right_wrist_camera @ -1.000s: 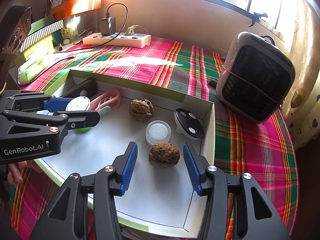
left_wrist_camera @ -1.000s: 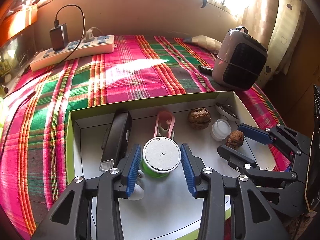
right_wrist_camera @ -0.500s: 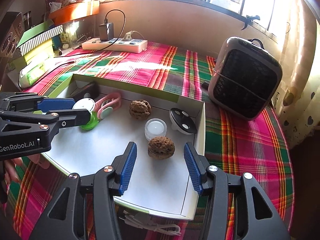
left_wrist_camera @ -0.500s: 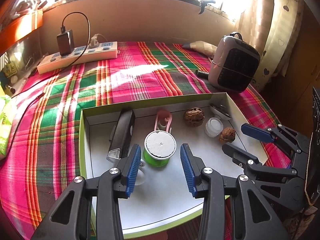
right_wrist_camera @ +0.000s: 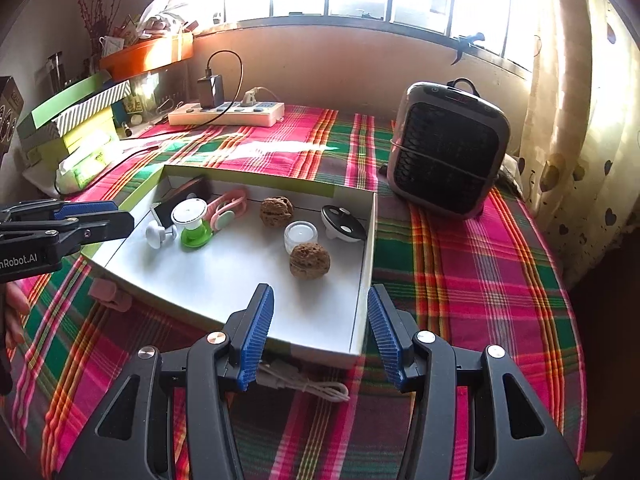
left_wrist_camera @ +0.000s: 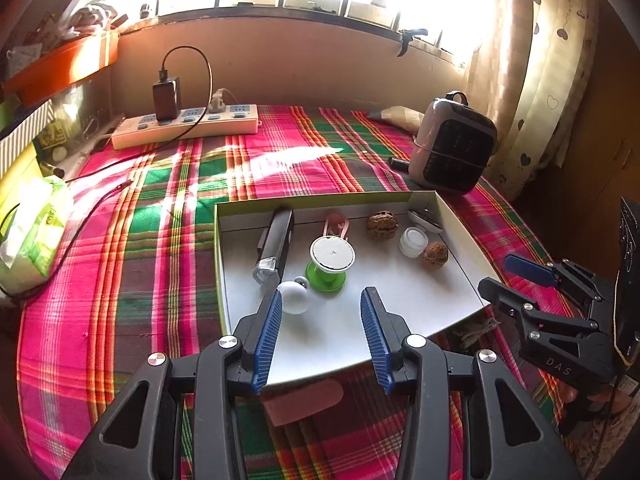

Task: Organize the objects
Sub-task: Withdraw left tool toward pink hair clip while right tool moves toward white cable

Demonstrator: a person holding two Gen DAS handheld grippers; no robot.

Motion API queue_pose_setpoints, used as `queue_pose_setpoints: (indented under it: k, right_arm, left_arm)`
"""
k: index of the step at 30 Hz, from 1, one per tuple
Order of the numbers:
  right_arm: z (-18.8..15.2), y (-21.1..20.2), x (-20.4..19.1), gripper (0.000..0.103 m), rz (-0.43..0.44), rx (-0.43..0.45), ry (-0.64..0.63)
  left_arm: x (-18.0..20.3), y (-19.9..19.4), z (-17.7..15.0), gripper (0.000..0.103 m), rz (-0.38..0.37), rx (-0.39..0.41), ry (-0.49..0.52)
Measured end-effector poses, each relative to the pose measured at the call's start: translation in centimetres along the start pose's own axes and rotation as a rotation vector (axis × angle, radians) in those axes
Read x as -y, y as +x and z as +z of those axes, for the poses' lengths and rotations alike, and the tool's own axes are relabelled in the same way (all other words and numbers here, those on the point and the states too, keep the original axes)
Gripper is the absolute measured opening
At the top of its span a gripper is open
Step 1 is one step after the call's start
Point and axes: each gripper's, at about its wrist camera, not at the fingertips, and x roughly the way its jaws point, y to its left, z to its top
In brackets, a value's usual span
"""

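Left gripper [left_wrist_camera: 320,304]: jaws apart, nothing between the pads; it hangs over the near edge of the shallow white box [left_wrist_camera: 464,236], above bare box floor. Right gripper [right_wrist_camera: 320,304]: jaws likewise apart and empty, straddling the box's near right corner, with the box wall between the fingers but not touched.

The box, green on its outer sides, lies on the plaid-covered surface [left_wrist_camera: 120,280]. Contents, left to right in the left wrist view: a black flashlight-like item [left_wrist_camera: 276,246] along the left wall; a white round knob [left_wrist_camera: 293,297] just beside its front end; a green spool with white top [left_wrist_camera: 331,260], upright; a pink clip [left_wrist_camera: 337,225] behind the spool; a walnut [left_wrist_camera: 382,226] near the back wall; a small clear jar [left_wrist_camera: 413,241]; a second walnut [left_wrist_camera: 435,255] just beside the jar; a black-and-white disc-shaped item [right_wrist_camera: 343,222] in the back right corner.

Outside the box: a white cable [right_wrist_camera: 304,384] at its near edge, a pink flat piece [left_wrist_camera: 304,398] on the cloth, a power strip [left_wrist_camera: 186,126] and a small heater [left_wrist_camera: 456,152] well behind.
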Motion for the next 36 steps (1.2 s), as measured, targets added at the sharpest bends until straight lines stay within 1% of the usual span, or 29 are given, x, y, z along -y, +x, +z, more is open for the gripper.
queue_pose_setpoints:
  k: [4, 7, 10, 13, 17, 22, 26, 28, 31, 34, 36]
  right_arm:
    - [-1.0, -1.6, 1.0, 0.050, -0.006, 0.019, 0.022]
    - [-2.1, -2.2, 1.8, 0.050, -0.010, 0.008, 0.039]
    - [-3.1, -2.0, 2.4, 0.050, -0.003, -0.018, 0.051]
    - [-3.9, -1.3, 2.6, 0.050, 0.020, -0.046, 0.068]
    - [-4.5, -0.6, 1.9, 0.050, 0.068, -0.062, 0.052]
    - [-4.9, 0.2, 1.1, 0.050, 0.088, -0.086, 0.014]
    - [-4.9, 0.6, 0.8, 0.050, 0.133, -0.105, -0.010]
    - [-4.9, 0.6, 0.3, 0.050, 0.142, -0.109, -0.033]
    - [-5.1, 0.4, -0.2, 0.050, 0.202, -0.118, -0.054]
    - [-5.4, -0.1, -0.7, 0.050, 0.258, -0.124, -0.067]
    - [-5.3, -0.3, -0.7, 0.050, 0.262, -0.113, -0.065]
  left_arm:
    - [-0.7, -1.9, -1.2, 0.040, 0.020, 0.029, -0.007]
    - [-1.7, -3.1, -2.6, 0.040, 0.031, 0.051, -0.029]
    - [-2.9, -3.5, -4.1, 0.040, 0.021, 0.052, -0.057]
    - [-3.8, -2.8, -5.3, 0.040, 0.024, 0.017, -0.087]
    - [-3.8, -1.9, -6.4, 0.040, -0.003, -0.020, -0.089]
    - [-3.1, -1.0, -7.1, 0.040, -0.039, -0.035, -0.068]
    - [-3.1, -0.2, -7.3, 0.040, -0.034, -0.044, -0.073]
    - [-2.9, -0.2, -7.3, 0.040, -0.029, -0.039, -0.064]
    - [-2.7, -0.2, -7.3, 0.040, -0.047, -0.042, -0.052]
    - [-2.4, -0.2, -7.3, 0.040, -0.042, -0.042, -0.028]
    - [-2.5, -0.1, -7.2, 0.040, -0.048, -0.042, -0.023]
